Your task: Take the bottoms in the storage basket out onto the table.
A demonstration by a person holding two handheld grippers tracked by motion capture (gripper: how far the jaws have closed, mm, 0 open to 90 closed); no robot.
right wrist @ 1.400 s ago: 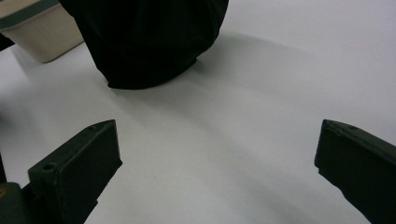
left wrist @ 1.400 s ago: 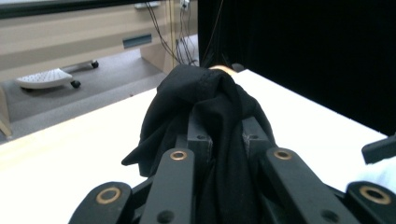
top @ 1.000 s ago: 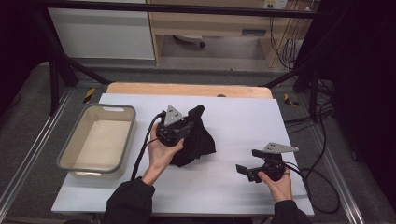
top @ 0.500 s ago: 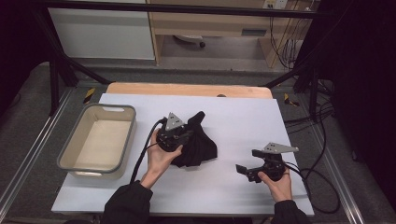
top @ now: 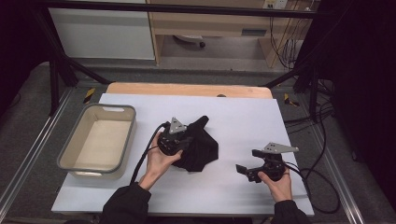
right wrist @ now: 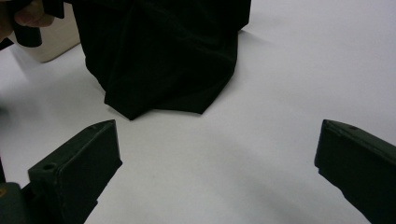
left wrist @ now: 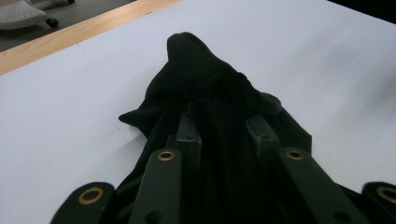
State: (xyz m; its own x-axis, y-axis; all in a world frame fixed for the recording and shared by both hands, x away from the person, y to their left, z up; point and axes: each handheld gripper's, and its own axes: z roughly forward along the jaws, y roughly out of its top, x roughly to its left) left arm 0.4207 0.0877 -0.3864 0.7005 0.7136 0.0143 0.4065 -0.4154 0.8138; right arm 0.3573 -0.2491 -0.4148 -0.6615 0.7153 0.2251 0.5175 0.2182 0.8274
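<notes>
On the white tabletop point(top: 243, 121) in the high view: black cloth point(top: 201, 151) bunched near the middle, left gripper point(top: 180, 142) pressed into its left edge, grey bin point(top: 70, 151) well off to the left, right gripper point(top: 247, 170) apart from the cloth at the right, jaws spread.

In the left gripper view: jaws clamped on a gathered fold of black cloth point(left wrist: 210, 93), fabric peaked ahead of them.

In the right gripper view: jaws wide apart, nothing between them but tabletop; cloth point(right wrist: 163, 56) hanging ahead, lower corner touching the surface.
</notes>
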